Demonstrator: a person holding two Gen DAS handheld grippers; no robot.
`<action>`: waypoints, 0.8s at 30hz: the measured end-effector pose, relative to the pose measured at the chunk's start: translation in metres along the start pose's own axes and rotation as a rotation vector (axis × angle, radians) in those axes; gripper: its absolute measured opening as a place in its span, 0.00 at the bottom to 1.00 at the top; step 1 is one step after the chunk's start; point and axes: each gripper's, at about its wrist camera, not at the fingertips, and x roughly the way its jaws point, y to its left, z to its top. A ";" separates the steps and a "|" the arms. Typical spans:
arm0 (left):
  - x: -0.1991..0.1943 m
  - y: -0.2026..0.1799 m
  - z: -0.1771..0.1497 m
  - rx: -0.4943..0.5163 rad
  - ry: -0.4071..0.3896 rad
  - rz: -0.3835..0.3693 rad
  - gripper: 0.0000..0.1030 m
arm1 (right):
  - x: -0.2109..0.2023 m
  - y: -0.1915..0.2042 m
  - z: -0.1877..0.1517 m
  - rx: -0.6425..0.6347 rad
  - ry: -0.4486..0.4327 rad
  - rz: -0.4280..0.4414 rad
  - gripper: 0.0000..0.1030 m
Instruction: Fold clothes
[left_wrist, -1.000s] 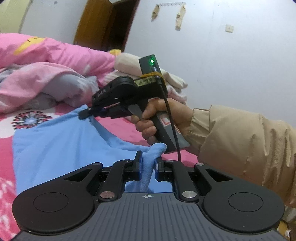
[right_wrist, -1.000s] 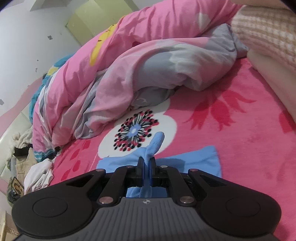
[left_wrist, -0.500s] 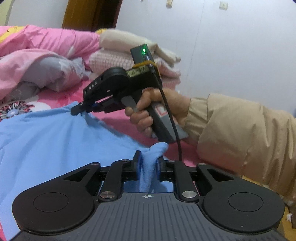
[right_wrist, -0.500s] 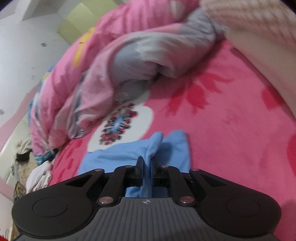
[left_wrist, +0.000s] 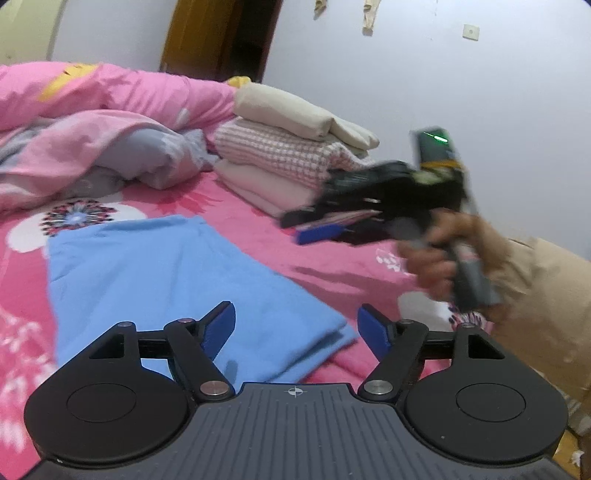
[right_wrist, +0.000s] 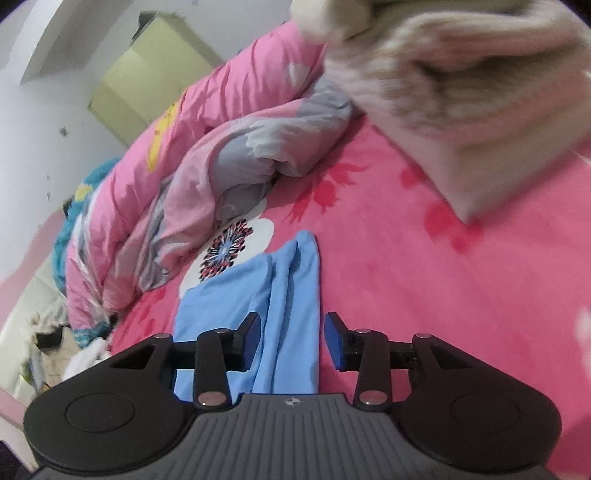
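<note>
A blue garment (left_wrist: 177, 280) lies folded on the pink bedspread (left_wrist: 258, 229). The left gripper (left_wrist: 295, 328), jaws just opened, holds nothing; farther right, the right gripper (right_wrist: 291, 339), also just opened, is empty. Ridges remain; a sweeping finger could snag and undo the fold.

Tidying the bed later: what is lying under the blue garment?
The blue garment lies flat on the pink flowered bedspread, partly covering a white flower print. Whether anything else lies beneath it cannot be seen.
</note>
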 end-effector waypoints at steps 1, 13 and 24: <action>-0.009 0.001 -0.004 0.001 -0.001 0.023 0.74 | -0.012 0.000 -0.008 0.016 -0.015 0.006 0.40; -0.060 0.031 -0.034 -0.033 0.046 0.371 0.74 | -0.073 0.013 -0.091 0.159 -0.079 0.103 0.39; -0.052 0.046 -0.049 -0.086 0.039 0.457 0.68 | -0.065 0.006 -0.112 0.399 -0.097 0.203 0.38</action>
